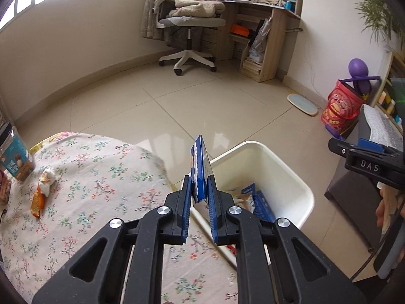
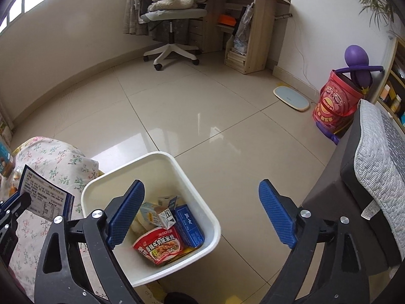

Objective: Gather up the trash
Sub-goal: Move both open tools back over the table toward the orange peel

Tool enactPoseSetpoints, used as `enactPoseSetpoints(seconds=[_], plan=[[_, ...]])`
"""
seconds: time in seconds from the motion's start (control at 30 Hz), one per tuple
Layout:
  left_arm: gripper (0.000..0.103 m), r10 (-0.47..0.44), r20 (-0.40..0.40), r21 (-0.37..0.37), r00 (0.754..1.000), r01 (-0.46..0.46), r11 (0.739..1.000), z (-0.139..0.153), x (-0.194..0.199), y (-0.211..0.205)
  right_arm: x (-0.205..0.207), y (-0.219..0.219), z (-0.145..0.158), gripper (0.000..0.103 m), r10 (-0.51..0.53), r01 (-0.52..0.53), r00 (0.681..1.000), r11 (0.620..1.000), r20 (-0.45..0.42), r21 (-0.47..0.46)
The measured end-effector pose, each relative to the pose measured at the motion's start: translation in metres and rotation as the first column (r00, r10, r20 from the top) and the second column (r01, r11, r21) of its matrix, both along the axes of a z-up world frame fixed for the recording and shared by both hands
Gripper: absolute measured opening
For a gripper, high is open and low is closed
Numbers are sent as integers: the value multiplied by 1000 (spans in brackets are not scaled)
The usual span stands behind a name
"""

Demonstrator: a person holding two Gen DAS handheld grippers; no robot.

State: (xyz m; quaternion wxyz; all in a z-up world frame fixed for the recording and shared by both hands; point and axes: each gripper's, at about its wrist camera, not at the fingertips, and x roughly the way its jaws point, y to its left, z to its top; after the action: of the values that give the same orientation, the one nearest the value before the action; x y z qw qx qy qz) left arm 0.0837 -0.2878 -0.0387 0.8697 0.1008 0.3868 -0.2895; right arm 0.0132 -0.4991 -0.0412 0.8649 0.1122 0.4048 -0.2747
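Over the table edge, left gripper [image 1: 198, 190] is clamped on a flat blue box [image 1: 200, 169], held edge-on and upright between the pads; same box shows in the right wrist view as a blue carton face with a printed label [image 2: 44, 198]. Box sits just beside the near rim of the white bin [image 1: 301, 190], not inside it.

Right gripper [image 2: 201, 214] has its jaws standing wide apart, nothing between them. It hangs above the bin [image 2: 210, 217], left finger [image 2: 125, 214] over the bin's interior, right finger [image 2: 277, 215] out over the floor tiles [image 2: 202, 106]. In the left wrist view the right gripper shows at the right edge [image 1: 367, 162], a hand [image 1: 387, 207] on the grip below it.

Bin contents, right wrist view: red noodle packet [image 2: 159, 247] in front, blue box [image 2: 188, 225] leaning against the right wall, small opened carton [image 2: 164, 215] behind them, pale wrappers further back.

Table with floral cloth [image 1: 88, 177] is left of the bin, touching or nearly touching its rim; cannot tell which. On the cloth: orange wrapper [image 1: 36, 201] with crumpled white tissue [image 1: 48, 179] touching its upper end, and a jar with a dark lid [image 1: 16, 157] near the left edge.

Background: office chair [image 1: 188, 25] with blankets piled on it, wooden desk [image 1: 265, 25], red bucket [image 1: 340, 106] with a purple toy on top, scale [image 1: 302, 103] on the floor.
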Motion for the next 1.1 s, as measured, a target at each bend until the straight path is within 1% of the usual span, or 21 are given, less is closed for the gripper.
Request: enactPoseSetpoints(seconds=[0.07, 0.1, 0.17, 0.2, 0.23, 0.27, 0.3, 0.4, 0.43, 0.5, 0.6, 0.63, 0.67, 0.7, 0.73, 0.87, 1.0, 1.1], plan=[[13, -30, -11, -22, 999, 30, 999, 3, -3, -17, -6, -10, 2, 89, -29, 29, 999, 1000, 12, 0], [16, -47, -18, -30, 999, 46, 998, 4, -3, -25, -9, -14, 2, 89, -43, 43, 999, 999, 19, -1], [19, -80, -37, -54, 996, 78, 995, 4, -4, -38, -13, -22, 4, 90, -66, 66, 997, 998, 28, -4], [23, -89, -50, -63, 995, 86, 994, 3, -3, -44, -15, -25, 5, 90, -76, 76, 997, 997, 31, -4], [34, -95, -65, -68, 993, 90, 994, 2, -1, -47, -16, -28, 5, 90, -87, 87, 996, 996, 36, -3], [40, -99, -82, -76, 992, 93, 993, 0, 0, -48, -17, -27, 6, 91, -97, 97, 994, 995, 40, -3], [43, -97, -90, -79, 991, 90, 993, -1, 1, -49, -19, -28, 6, 92, -104, 104, 994, 995, 45, -2], [44, -93, -87, -65, 992, 88, 994, -1, 3, -46, -17, -23, 7, 93, -93, 94, 994, 996, 54, -8], [47, -89, -83, -58, 993, 85, 995, -1, 4, -42, -15, -18, 7, 94, -83, 84, 995, 996, 55, -13], [51, -65, -59, -38, 996, 63, 997, 1, 5, -36, -13, -8, 10, 95, -62, 63, 996, 998, 61, -26], [52, -18, -19, -8, 1000, 18, 1000, 4, 10, -20, -6, 10, 15, 96, -32, 36, 997, 998, 75, -56], [54, 2, -2, 4, 1000, -2, 1000, 5, 12, -14, -3, 17, 17, 96, -21, 26, 996, 997, 81, -67], [56, 23, 13, 16, 1000, -23, 1000, 5, 14, -8, -1, 24, 18, 96, -10, 16, 996, 997, 85, -77], [62, 43, 24, 24, 999, -44, 999, 5, 15, -3, 2, 32, 19, 96, 3, 5, 996, 996, 88, -87], [64, 67, 33, 29, 997, -68, 997, 5, 18, 5, 6, 40, 20, 96, 16, -8, 996, 995, 87, -95], [65, 144, 39, 32, 989, -145, 989, 7, 32, 33, 24, 68, 20, 96, 75, -67, 994, 993, 77, -94], [70, 205, 54, 48, 977, -208, 977, 6, 42, 62, 43, 97, 20, 96, 130, -124, 990, 988, 62, -93], [71, 245, 51, 60, 968, -248, 967, 4, 51, 86, 58, 121, 17, 96, 179, -174, 983, 979, 40, -102]])
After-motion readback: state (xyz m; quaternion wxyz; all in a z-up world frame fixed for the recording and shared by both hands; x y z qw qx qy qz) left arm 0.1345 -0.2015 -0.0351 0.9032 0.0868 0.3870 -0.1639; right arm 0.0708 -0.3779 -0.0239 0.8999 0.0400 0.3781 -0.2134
